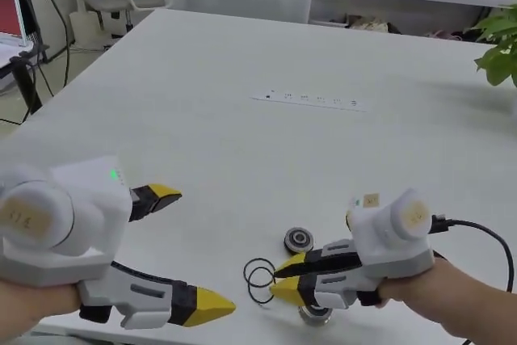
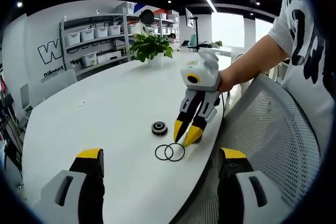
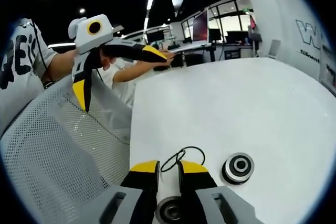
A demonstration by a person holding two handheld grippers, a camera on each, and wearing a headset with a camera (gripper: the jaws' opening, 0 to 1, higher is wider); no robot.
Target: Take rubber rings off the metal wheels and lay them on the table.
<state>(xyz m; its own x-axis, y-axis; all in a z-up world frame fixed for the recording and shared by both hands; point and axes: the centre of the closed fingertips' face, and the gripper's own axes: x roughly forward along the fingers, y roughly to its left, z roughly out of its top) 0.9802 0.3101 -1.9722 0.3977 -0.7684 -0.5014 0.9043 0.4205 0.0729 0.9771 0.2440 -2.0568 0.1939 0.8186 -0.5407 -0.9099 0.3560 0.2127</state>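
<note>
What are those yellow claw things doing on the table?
A person holds a gripper in each hand. Two black rubber rings lie on the table beside the right gripper, whose jaws are barely apart. One metal wheel sits nearby, a second wheel under that gripper. The left gripper hangs wide open.

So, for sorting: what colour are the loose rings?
Black; the rings show best in left gripper view.

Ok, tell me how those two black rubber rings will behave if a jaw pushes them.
Rubber rings look thin and wiry, so probably floppy and light. Lying flat and overlapped, they'd likely slide together, not roll.
</note>
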